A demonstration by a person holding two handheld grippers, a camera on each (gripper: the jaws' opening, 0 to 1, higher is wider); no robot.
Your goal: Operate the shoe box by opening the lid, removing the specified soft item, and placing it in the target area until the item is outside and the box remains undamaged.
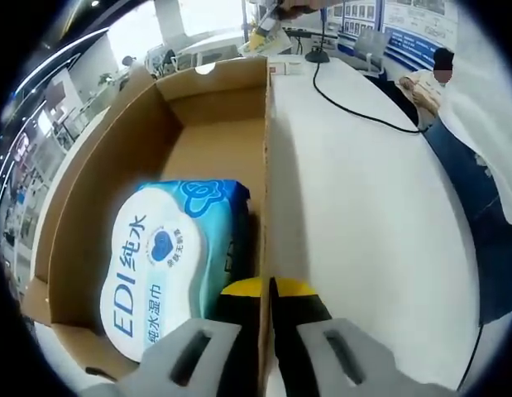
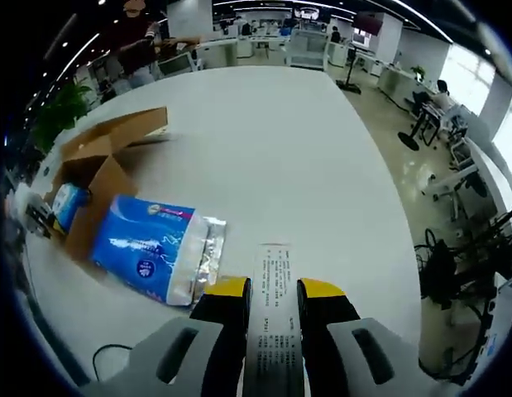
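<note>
In the left gripper view, my left gripper [image 1: 268, 289] has its yellow-tipped jaws pressed onto the near side wall of the open brown cardboard shoe box [image 1: 98, 165], one jaw inside, one outside, so it pins the box to the white table [image 1: 363, 215]. Just left of the inner jaw, touching or nearly touching it, lies a light-blue soft pack of wet wipes [image 1: 169, 265] on the box floor. Its long axis runs roughly along the wall I am holding, away from the camera. A black cable [image 1: 355, 112] trails over the table beyond.

In the right gripper view, my right gripper [image 2: 274, 296] pinches a narrow white printed paper strip [image 2: 275, 298] between its jaws, the strip running straight forward along them. Forward and to the left, just beside the strip's end, a darker blue soft pack with a clear crimped end [image 2: 152, 246] lies on the table outside the box, its long axis slanting toward the carton. The box sits farther left, with the light-blue pack inside.

I judge the left gripper far nearer the boxed pack, though it is occupied steadying the wall.
</note>
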